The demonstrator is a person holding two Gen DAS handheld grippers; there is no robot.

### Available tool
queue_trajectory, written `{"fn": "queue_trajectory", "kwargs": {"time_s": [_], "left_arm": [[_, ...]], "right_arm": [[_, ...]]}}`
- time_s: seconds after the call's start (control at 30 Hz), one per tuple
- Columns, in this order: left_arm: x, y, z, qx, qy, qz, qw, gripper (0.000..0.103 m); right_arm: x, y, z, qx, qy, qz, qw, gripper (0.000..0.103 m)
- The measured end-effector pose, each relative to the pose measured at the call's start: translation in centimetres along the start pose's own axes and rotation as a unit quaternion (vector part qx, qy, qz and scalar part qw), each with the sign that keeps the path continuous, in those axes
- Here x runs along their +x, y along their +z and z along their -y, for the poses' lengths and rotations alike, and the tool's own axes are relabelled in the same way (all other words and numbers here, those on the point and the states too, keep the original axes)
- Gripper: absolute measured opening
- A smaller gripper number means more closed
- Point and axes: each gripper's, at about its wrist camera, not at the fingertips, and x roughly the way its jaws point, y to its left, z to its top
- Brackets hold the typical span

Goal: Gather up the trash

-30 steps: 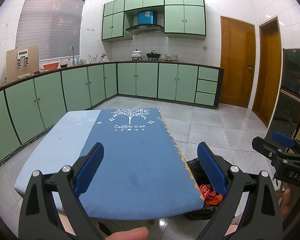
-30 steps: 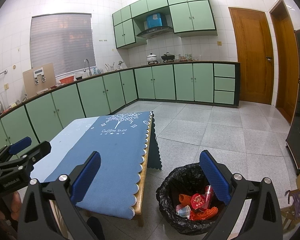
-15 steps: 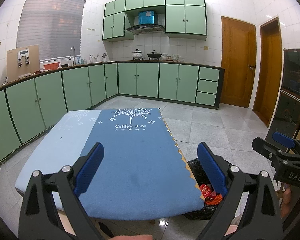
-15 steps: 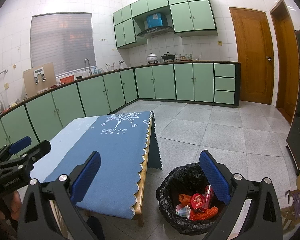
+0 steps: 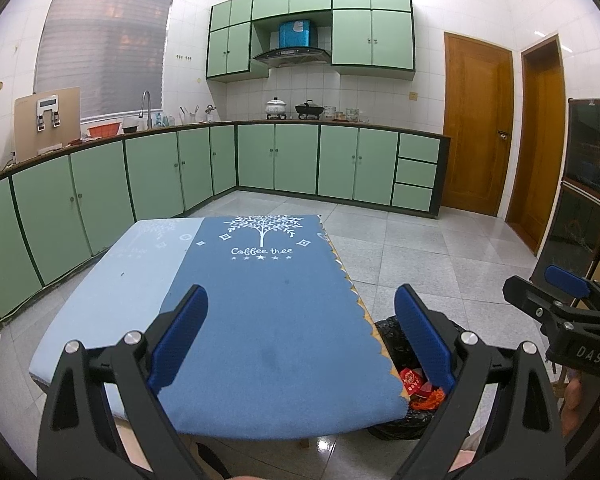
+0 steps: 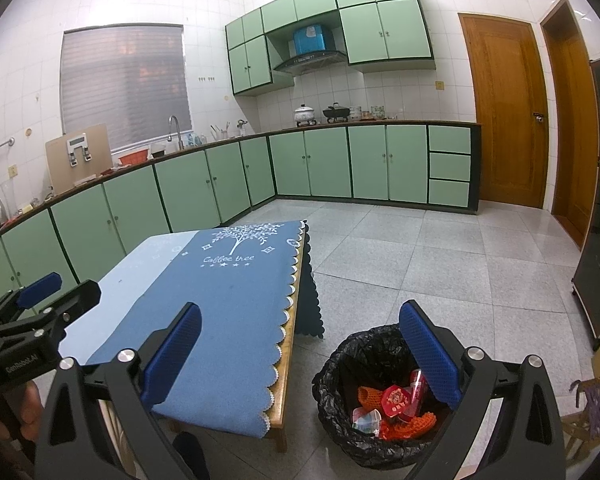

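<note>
A tiled kitchen with pale green cabinets (image 6: pixel 204 192) along two walls fills the background, and two wooden doors (image 6: pixel 504 112) stand at the right. In the foreground is a low wooden table (image 6: pixel 286 354) covered by a blue cloth (image 5: pixel 268 320) printed with a white tree; the cloth's top shows no loose items in either view. On the floor just beside the table's right edge, near its front corner, stands a bin lined with a black plastic bag (image 6: pixel 340 408). Inside lies the trash (image 6: pixel 396 404): red wrappers, orange netting and a small clear packet, piled loosely. The left gripper (image 5: pixel 300 336) hovers above the cloth's near edge with its jaws spread wide and nothing between them. The right gripper (image 6: pixel 300 356) hangs between the table's right edge and the bin, jaws likewise apart and empty. The collecting looks largely done. The trash appears light, crinkly and easily crushed, so a gentle pinch would serve. The bag liner seems soft, thin and slippery; its bunched rim is probably the best place to grip, gathering the folds so they do not slide out or tear.
</note>
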Motion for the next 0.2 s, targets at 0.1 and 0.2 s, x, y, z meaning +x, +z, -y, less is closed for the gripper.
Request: {"fn": "queue_trajectory", "kwargs": {"time_s": [0.1, 0.2], "left_arm": [[-0.02, -0.07, 0.01, 0.0, 0.0, -0.001, 1.0, 0.092], [-0.03, -0.1, 0.0, 0.0, 0.001, -0.002, 1.0, 0.092]], "right_arm": [[-0.01, -0.01, -0.01, 0.0, 0.0, 0.0, 1.0, 0.097], [0.05, 0.0, 0.01, 0.001, 0.0, 0.0, 1.0, 0.097]]}}
